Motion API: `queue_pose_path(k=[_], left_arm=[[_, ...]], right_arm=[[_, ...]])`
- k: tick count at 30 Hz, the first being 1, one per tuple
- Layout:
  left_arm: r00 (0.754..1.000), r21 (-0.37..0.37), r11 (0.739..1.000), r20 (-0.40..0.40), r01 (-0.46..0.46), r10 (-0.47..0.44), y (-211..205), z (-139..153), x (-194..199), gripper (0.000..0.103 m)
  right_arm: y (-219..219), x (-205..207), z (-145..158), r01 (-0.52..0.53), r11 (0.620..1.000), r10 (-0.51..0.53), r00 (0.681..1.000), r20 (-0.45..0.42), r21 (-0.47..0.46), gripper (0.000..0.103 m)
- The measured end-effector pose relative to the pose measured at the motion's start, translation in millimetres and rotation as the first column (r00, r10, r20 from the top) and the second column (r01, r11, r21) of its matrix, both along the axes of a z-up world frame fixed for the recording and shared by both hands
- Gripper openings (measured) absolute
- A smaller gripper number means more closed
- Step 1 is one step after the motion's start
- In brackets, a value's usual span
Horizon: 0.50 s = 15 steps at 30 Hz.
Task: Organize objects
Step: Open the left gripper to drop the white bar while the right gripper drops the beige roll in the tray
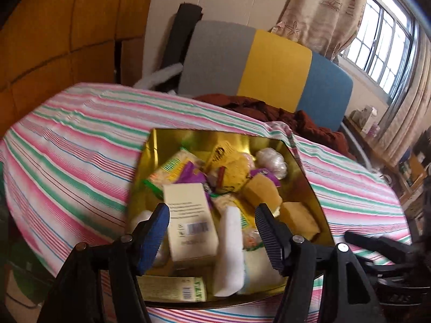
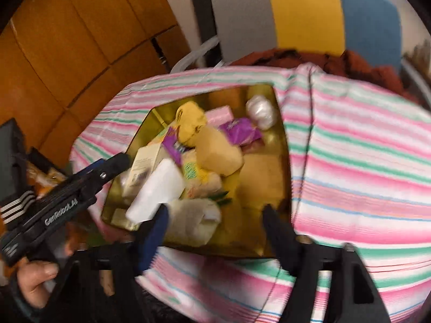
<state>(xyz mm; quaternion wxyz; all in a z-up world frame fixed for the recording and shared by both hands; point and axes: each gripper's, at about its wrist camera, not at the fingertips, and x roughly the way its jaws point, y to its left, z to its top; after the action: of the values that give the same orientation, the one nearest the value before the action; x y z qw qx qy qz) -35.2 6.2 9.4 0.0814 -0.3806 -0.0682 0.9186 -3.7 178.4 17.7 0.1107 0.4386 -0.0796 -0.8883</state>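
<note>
While both grippers are hovering over a striped tablecloth [image 1: 67, 145], a gold tin tray [image 1: 215, 137] is sitting on it, crowded with small items. Inside are lying a cream carton [image 1: 188, 215] with a barcode, a white foam block [image 1: 229, 253], tan sponges [image 1: 264, 191], purple wrappers [image 2: 239, 132] and a clear-wrapped ball [image 1: 272, 161]. The left gripper [image 1: 212, 231] is hanging above the carton, fingers spread wide, gripping nothing. The right gripper [image 2: 215, 231] is also gaping wide and empty near the tray's front edge.
</note>
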Motion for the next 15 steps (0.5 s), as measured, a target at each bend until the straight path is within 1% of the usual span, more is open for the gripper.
queue_pose_path(k=[2,3,5,7,10,15], left_arm=[[1.000,-0.029,1.000,-0.018,-0.012,0.011,1,3,4,0.067],[1.000,-0.033,0.999,-0.025,-0.016,0.015,1,4,7,0.067],[0.999,-0.054,0.998,-0.030,-0.029,0.027,2,5,11,0.067],[0.999,-0.072,0.997,-0.034,-0.030,0.027,2,6,15,0.067],[0.998,-0.104,0.994,-0.044,-0.039,0.035,5,7,23,0.071],[0.998,-0.112,0.993,-0.055,-0.028,0.022,9,11,33,0.071]], right_arm=[[-4,3,6,0.032,0.998,-0.030,0.999,-0.043,0.051,0.090],[-6,5,9,0.053,0.996,-0.048,0.997,-0.066,0.076,0.096],[-7,7,12,0.105,0.988,-0.094,0.990,-0.105,0.110,0.103],[-5,7,14,0.130,0.984,-0.115,0.986,-0.119,0.123,0.103],[-5,7,14,0.160,0.973,-0.138,0.981,-0.135,0.167,0.103],[-10,13,14,0.179,0.956,-0.142,0.976,-0.167,0.233,0.103]])
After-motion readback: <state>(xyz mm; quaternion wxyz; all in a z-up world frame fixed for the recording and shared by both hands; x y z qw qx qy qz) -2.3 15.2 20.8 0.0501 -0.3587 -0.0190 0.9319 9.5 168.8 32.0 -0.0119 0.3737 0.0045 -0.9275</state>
